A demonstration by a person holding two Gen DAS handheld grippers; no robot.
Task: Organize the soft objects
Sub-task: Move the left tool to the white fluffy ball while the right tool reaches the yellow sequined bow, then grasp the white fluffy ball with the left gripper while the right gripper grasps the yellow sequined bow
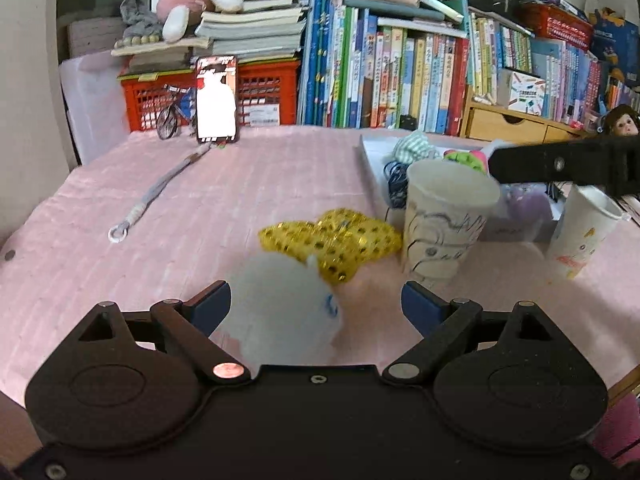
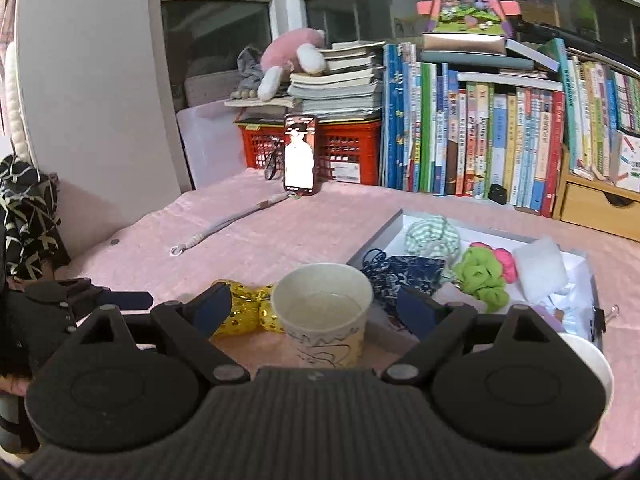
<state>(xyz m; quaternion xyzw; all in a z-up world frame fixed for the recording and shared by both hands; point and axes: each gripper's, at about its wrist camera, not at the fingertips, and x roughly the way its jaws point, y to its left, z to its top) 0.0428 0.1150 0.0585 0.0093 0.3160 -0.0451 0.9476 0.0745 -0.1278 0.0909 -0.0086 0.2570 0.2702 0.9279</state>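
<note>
My left gripper is open wide, with a fuzzy white soft toy lying between its fingers on the pink cloth. A gold sequined bow lies just beyond it; it also shows in the right wrist view. My right gripper is open, and a white paper cup stands between its fingers, untouched. The same cup stands right of the bow. A shallow white box holds soft items: a green striped ball, a dark patterned cloth, a lime-green scrunchie and a white pad.
A second paper cup stands at the right. A phone leans on a red crate at the back, a grey lanyard before it. Books line the back. My left gripper shows at the left edge.
</note>
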